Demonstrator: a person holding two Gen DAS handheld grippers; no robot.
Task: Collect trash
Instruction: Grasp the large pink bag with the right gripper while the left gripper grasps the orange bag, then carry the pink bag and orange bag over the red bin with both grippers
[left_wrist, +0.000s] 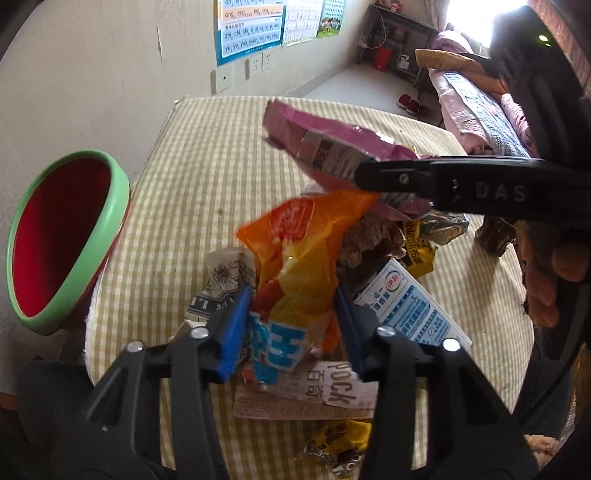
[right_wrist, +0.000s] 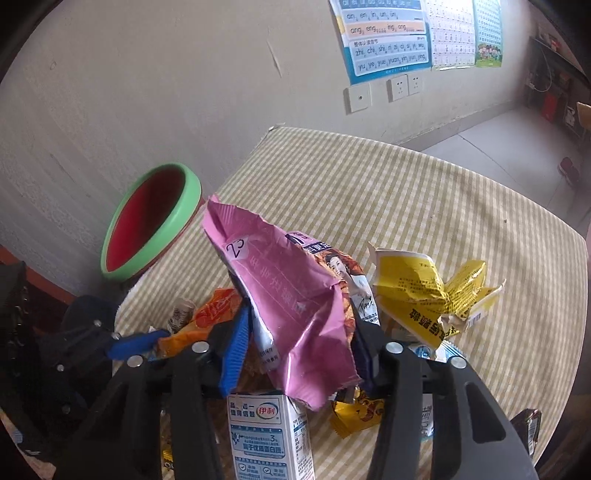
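Clamping the orange wrapper (left_wrist: 295, 251) and pink bag (right_wrist: 295, 306) between their fingers, left gripper (left_wrist: 291, 325) and right gripper (right_wrist: 299, 350) could shed these slick, loosely pinched films short of the bin (left_wrist: 70, 236).

Table (left_wrist: 192, 155) stands against the wall (left_wrist: 92, 74); bin (left_wrist: 62, 240) sits off its left edge, beside the wall. Trash pile lies on the table's near part. Left gripper (left_wrist: 293, 325) is over the pile with the chip bag (left_wrist: 303, 251) between its fingers. Milk carton (left_wrist: 410, 306) lies right of that bag, Pocky box (left_wrist: 317, 391) under and in front of it. Right gripper (right_wrist: 303, 354) holds the foil pouch (right_wrist: 291, 302) above the pile; crumpled wrapper (right_wrist: 424, 295) sits right of the pouch. Posters (right_wrist: 388, 37) and sockets (right_wrist: 402, 86) are on the wall behind the table.
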